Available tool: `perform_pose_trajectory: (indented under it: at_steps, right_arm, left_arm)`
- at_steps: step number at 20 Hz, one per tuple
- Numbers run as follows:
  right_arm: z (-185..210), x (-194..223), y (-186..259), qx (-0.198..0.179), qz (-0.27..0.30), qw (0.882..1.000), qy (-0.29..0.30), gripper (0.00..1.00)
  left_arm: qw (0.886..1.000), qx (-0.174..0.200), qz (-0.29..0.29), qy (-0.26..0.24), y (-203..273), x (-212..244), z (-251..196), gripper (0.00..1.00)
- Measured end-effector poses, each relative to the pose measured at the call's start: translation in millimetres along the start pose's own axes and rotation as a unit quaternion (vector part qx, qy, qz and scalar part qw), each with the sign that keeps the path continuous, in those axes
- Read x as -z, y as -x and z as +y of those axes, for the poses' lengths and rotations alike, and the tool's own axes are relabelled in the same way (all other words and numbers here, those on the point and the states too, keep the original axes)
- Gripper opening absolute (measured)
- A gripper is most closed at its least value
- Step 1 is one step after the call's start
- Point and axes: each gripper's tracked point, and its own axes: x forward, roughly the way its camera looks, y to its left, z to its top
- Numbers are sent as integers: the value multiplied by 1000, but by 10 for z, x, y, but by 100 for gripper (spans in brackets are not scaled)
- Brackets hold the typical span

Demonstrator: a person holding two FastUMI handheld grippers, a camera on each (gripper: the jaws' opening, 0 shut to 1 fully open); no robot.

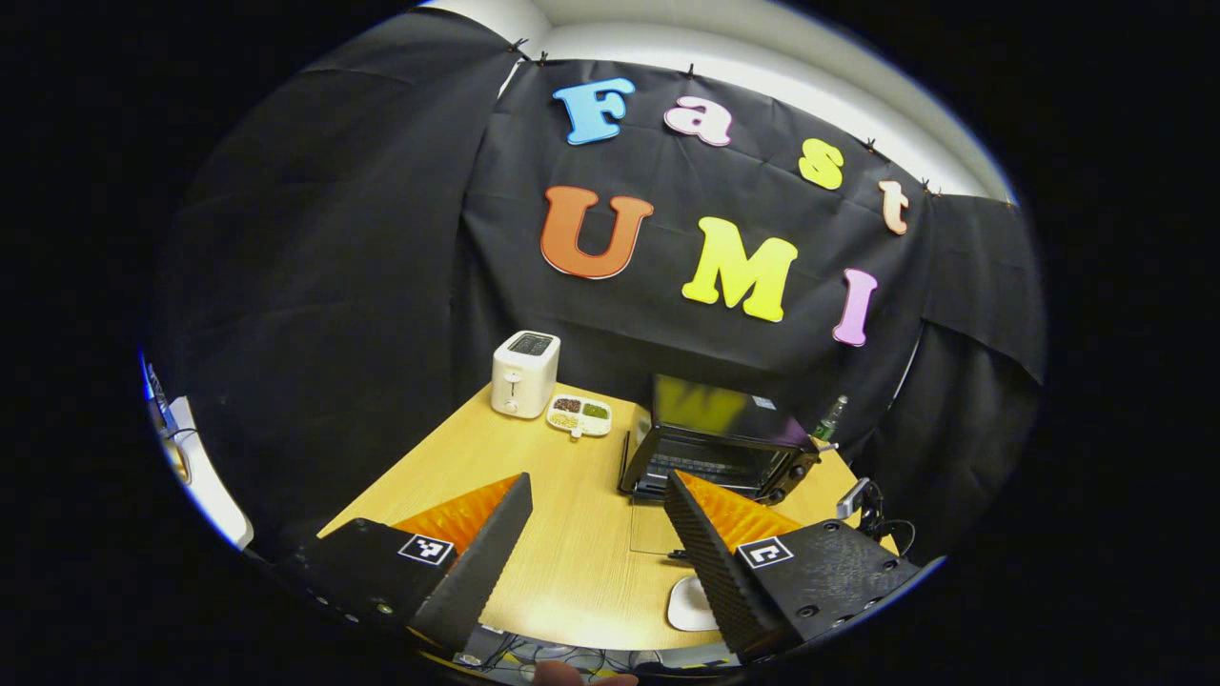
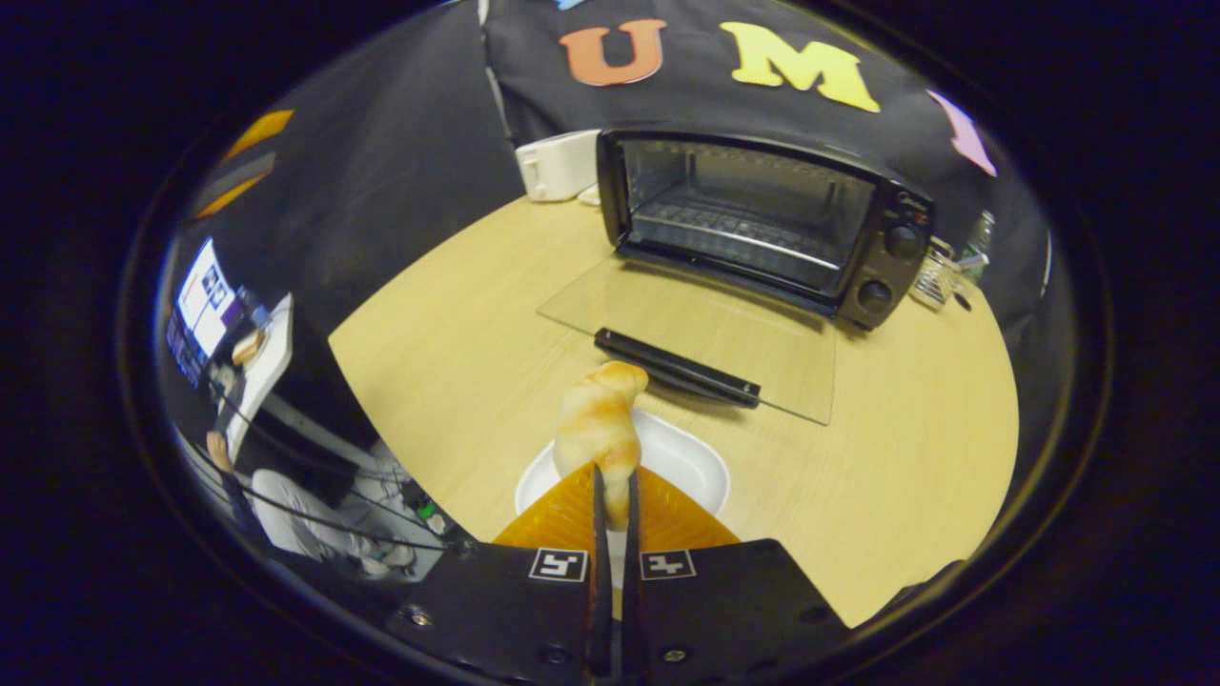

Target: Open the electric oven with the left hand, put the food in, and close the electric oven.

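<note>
Right gripper view: the right gripper is clamped on the near end of a bread roll, both fingers pressed against its sides with only a narrow slit between them; the roll's far end points ahead toward the oven. Directly beneath the roll lies a white plate, its rim showing on both sides of the fingers. Ahead of the fingertips the toaster oven stands open, its glass door folded down flat over the wooden table, the door's dark handle forming the edge nearest the roll, just beyond the plate. The oven cavity with its wire rack is unobstructed; two knobs sit on its right panel. Bare tabletop extends to the left and right of the door. Left gripper view: the left gripper is held with fingers wide apart and nothing between them, raised above the near table edge. Ahead and slightly right of it stands the same oven; farther ahead to the left, near the back edge, are a white toaster and, just beside it, a small compartmented dish. Open tabletop lies between the spread fingers.
</note>
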Motion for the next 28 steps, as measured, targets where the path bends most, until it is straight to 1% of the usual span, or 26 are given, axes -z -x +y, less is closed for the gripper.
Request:
perform_pose_trajectory:
  at_steps: [1,3,5,6,7,9,11,12,13,16,18,21,22,23,25,28]
  right_arm:
    - [16,-114,41,16,-16,999,-31,7]
    - [23,-366,141,49,-55,994,-81,8]
    - [18,-649,249,61,-86,984,-140,8]
    - [25,-764,261,60,-96,977,-180,6]
    - [4,-863,228,55,-103,967,-225,6]
    - [-83,-1098,127,44,-121,941,-314,8]
    - [-199,-1336,-27,31,-139,916,-376,6]
    - [-210,-1468,-106,25,-149,902,-404,7]
    - [-247,-1587,-192,21,-159,890,-427,8]
    - [-396,-1861,-482,4,-180,856,-485,8]
    - [-510,-2039,-672,-9,-196,828,-524,6]
    - [-733,-2221,-953,-24,-221,787,-576,7]
    - [-801,-2282,-1020,-28,-232,776,-586,7]
    - [-870,-2334,-1095,-30,-243,768,-592,6]
    - [-975,-2405,-1216,-32,-256,757,-600,8]
    - [-1082,-2487,-1328,-42,-274,745,-606,9]
  left_arm:
    - [1000,10,2,-4,-4,-8,13,93]
    - [999,29,8,-15,14,-16,62,93]
    - [999,39,12,-28,37,-40,78,93]
    - [999,43,14,-31,49,-67,125,93]
    - [998,45,14,-33,44,-104,175,93]
    - [998,46,11,-41,35,-138,221,93]
    - [998,38,29,-47,-11,-30,263,92]
    - [997,38,42,-44,-30,32,255,92]
    - [997,39,54,-44,-56,81,242,92]
    - [996,18,73,-54,-103,87,300,93]
    - [995,11,78,-55,-129,48,272,93]
    - [993,-9,92,-71,-199,51,290,93]
    - [992,-13,98,-75,-208,50,267,93]
    - [992,-16,101,-79,-218,53,247,93]
    - [990,-18,110,-83,-255,71,166,93]
    - [988,-23,119,-97,-333,106,84,93]
